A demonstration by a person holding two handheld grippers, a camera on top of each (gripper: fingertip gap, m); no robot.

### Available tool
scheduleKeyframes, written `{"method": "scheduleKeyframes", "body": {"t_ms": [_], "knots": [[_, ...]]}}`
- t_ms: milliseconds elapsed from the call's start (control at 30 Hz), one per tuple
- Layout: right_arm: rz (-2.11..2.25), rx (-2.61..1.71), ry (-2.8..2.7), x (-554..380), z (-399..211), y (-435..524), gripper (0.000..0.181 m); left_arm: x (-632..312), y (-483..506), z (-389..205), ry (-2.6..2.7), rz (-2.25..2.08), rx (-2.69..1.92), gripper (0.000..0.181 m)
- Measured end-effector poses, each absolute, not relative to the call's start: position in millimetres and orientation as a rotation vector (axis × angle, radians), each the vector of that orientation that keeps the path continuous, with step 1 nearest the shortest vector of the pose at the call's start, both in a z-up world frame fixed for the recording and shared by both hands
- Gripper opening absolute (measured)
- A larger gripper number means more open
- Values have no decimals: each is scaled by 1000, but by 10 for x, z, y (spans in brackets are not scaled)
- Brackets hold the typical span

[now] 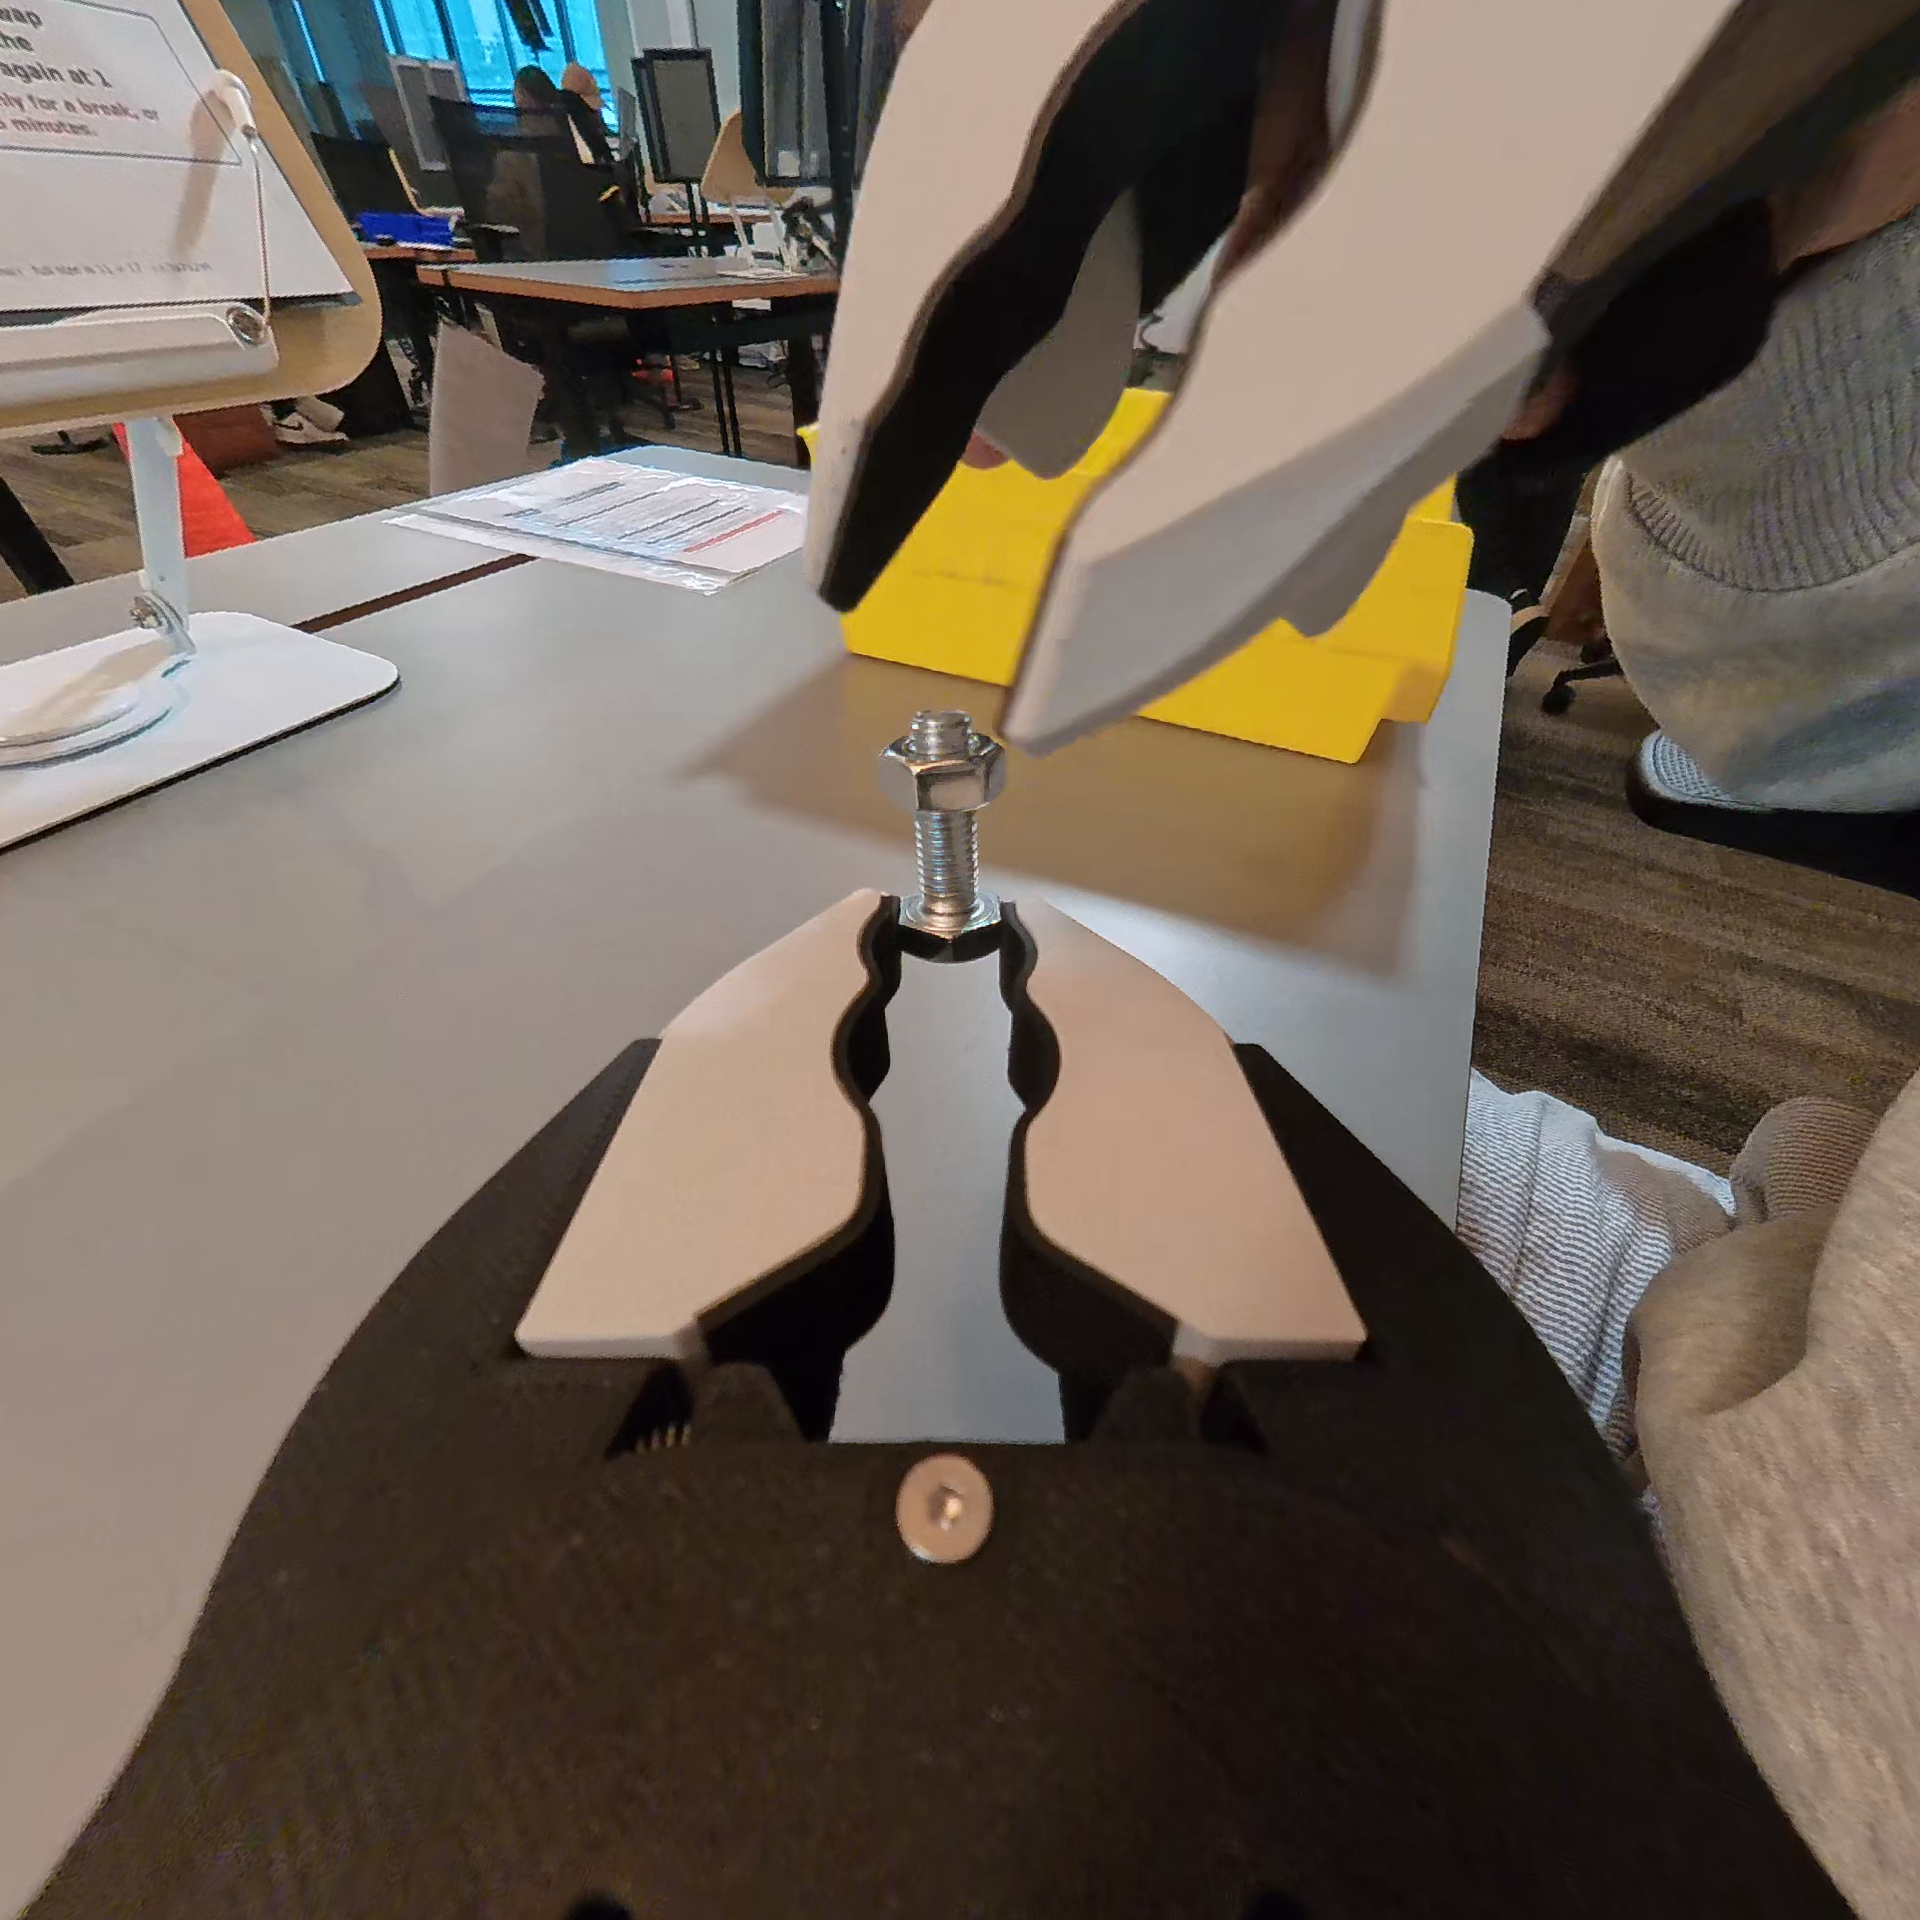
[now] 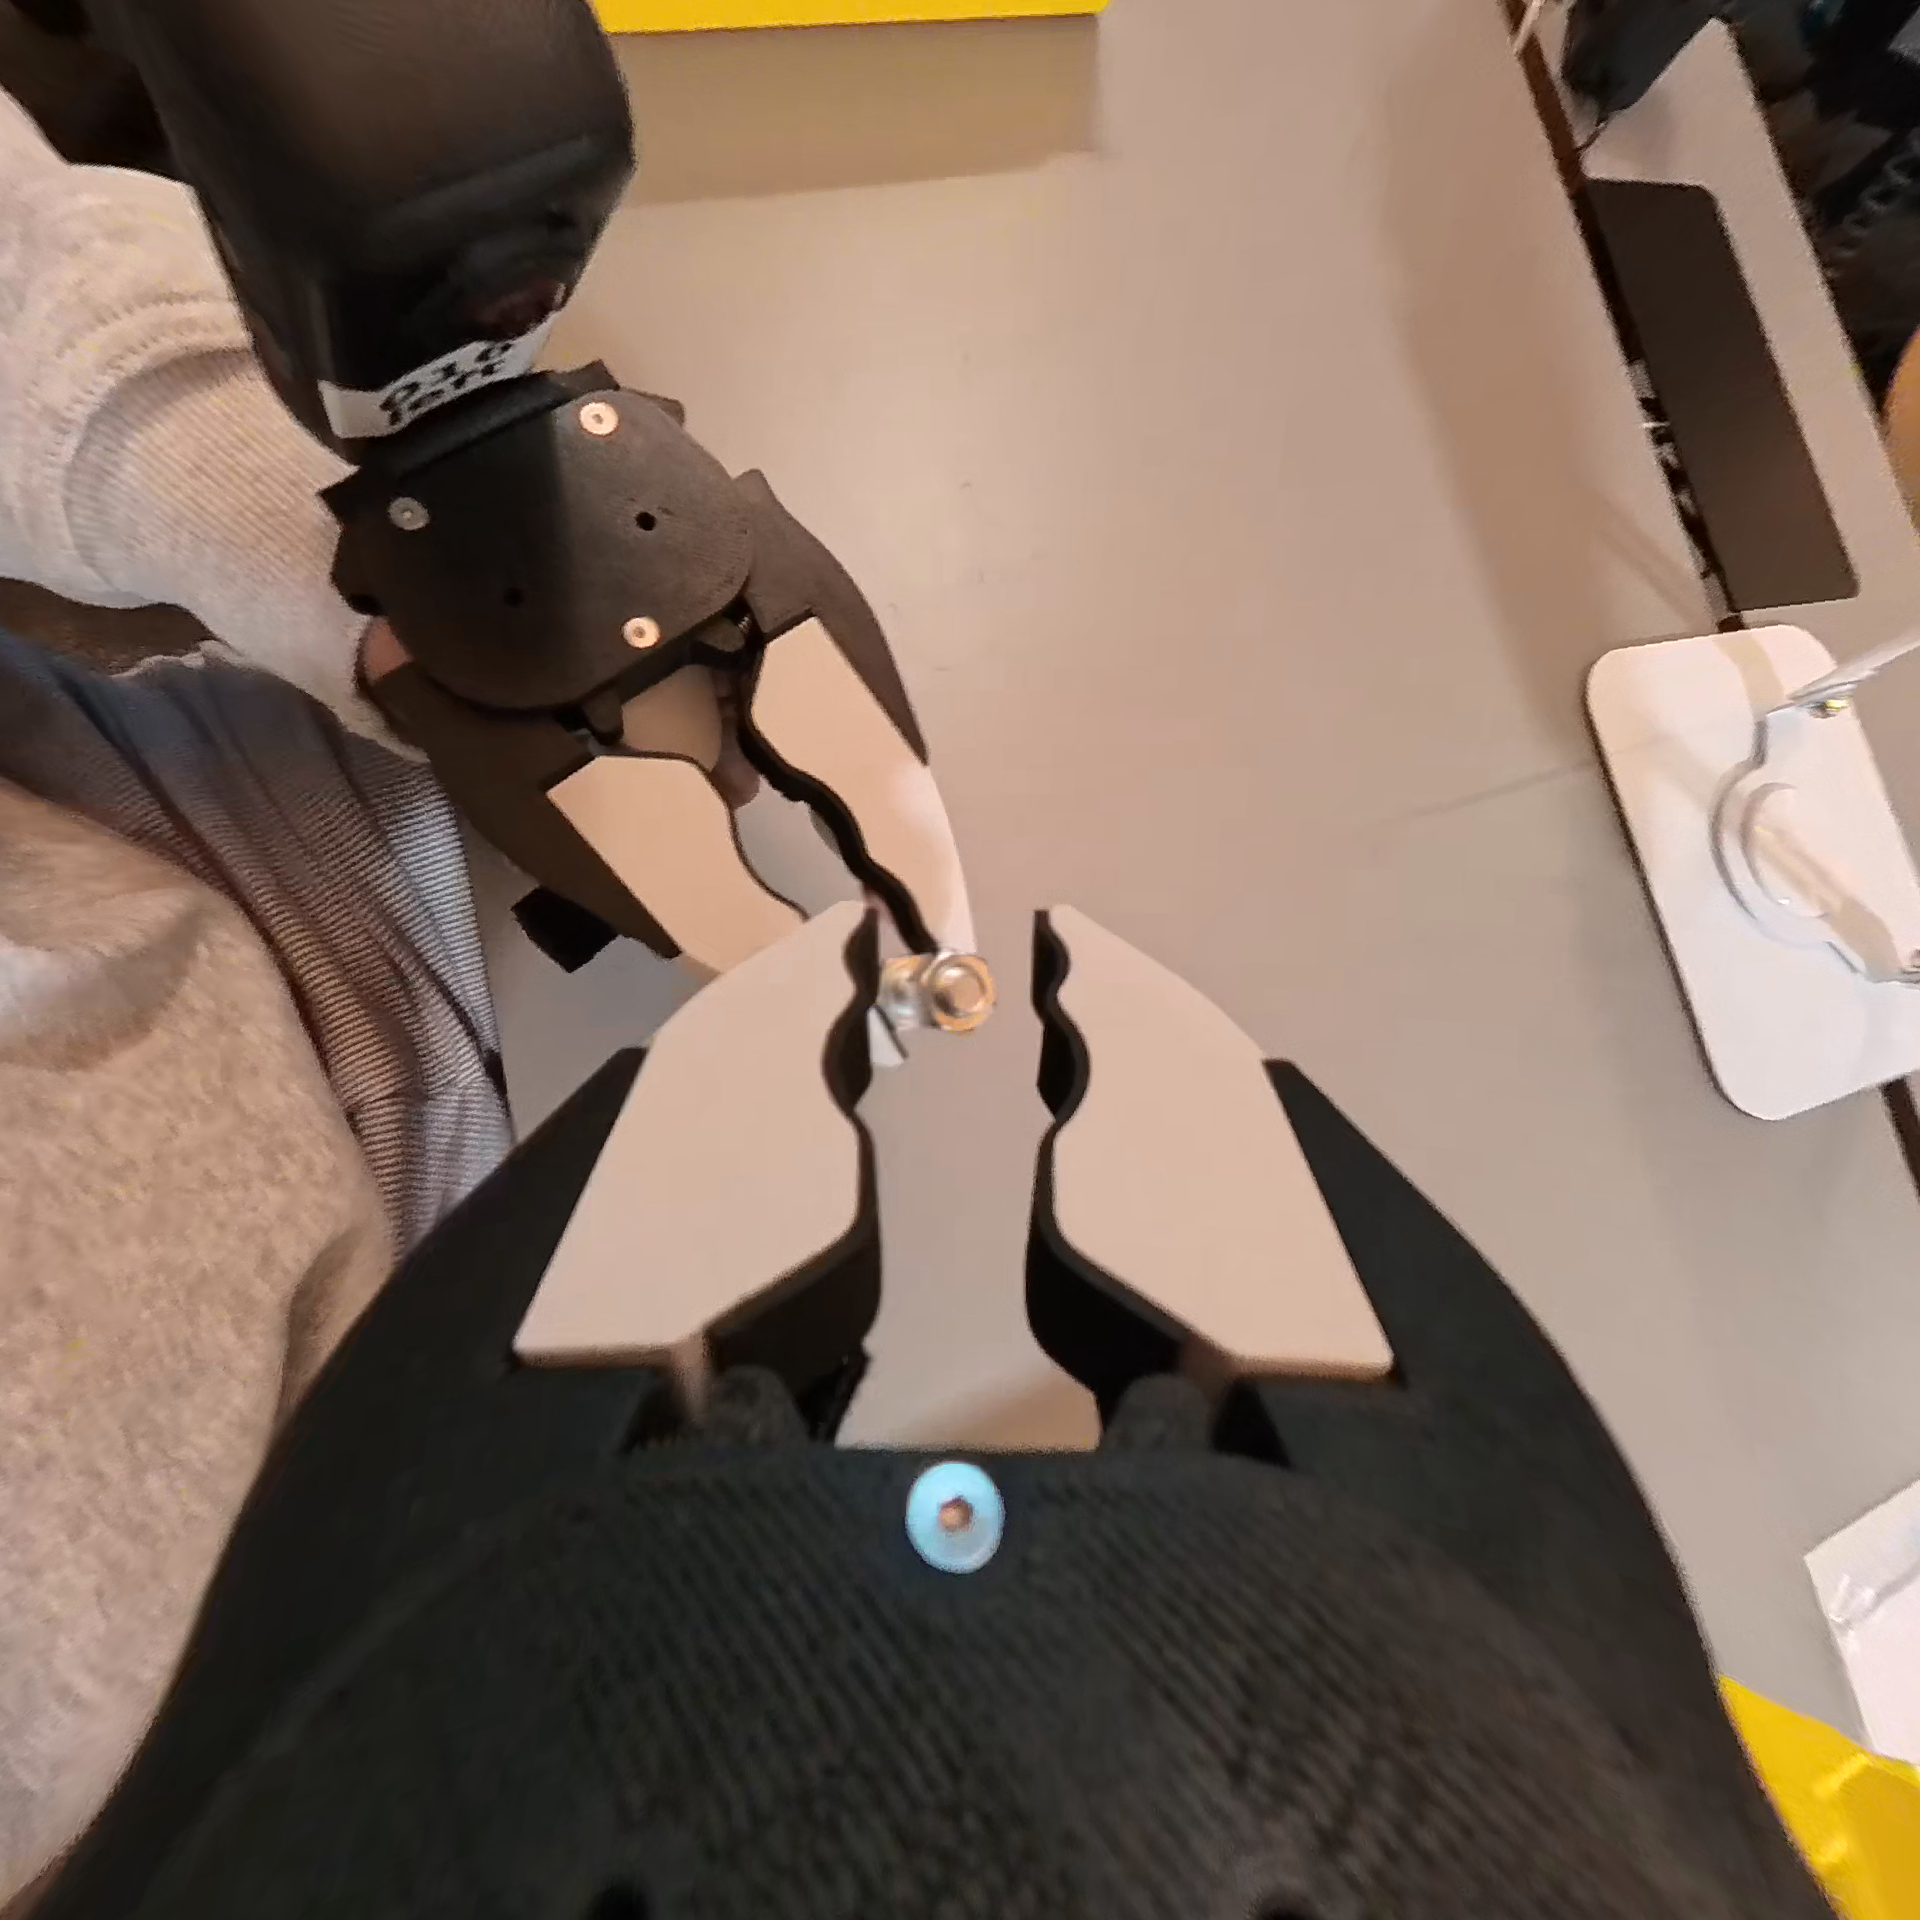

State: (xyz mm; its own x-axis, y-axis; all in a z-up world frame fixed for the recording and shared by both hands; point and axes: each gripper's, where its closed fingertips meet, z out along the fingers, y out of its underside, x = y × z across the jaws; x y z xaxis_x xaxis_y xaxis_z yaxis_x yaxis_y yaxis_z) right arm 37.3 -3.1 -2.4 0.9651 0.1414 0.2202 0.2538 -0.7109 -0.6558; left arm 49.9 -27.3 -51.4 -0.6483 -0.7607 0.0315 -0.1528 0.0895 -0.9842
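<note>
My left gripper [image 1: 948,920] is shut on the head of a silver bolt [image 1: 943,852] and holds it upright above the grey table [image 1: 416,935]. A hex nut [image 1: 940,771] sits near the top of the bolt's thread. My right gripper [image 1: 920,665] hangs open just above the nut, its fingers apart and tilted down. In the right wrist view the right gripper [image 2: 951,920] is open, looking down on the bolt's end with the nut [image 2: 940,992] between its fingertips, not touching. The left gripper [image 2: 920,951] comes in from the upper left there.
A yellow bin [image 1: 1195,623] stands on the table behind the grippers. A white stand base [image 1: 197,696] with a sign board [image 1: 156,208] is at the left; the base also shows in the right wrist view [image 2: 1756,862]. A laminated sheet [image 1: 613,520] lies farther back. A person's sleeve [image 1: 1787,1455] is at the right. The grippers' ends are close to 5 cm from one another.
</note>
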Motion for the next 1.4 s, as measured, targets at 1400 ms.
{"method": "scheduleKeyframes", "body": {"t_ms": [1400], "knots": [[-218,-2469,-377,220,-238,-41,22,533,-203,-465,1821,-1589,-913,19]]}}
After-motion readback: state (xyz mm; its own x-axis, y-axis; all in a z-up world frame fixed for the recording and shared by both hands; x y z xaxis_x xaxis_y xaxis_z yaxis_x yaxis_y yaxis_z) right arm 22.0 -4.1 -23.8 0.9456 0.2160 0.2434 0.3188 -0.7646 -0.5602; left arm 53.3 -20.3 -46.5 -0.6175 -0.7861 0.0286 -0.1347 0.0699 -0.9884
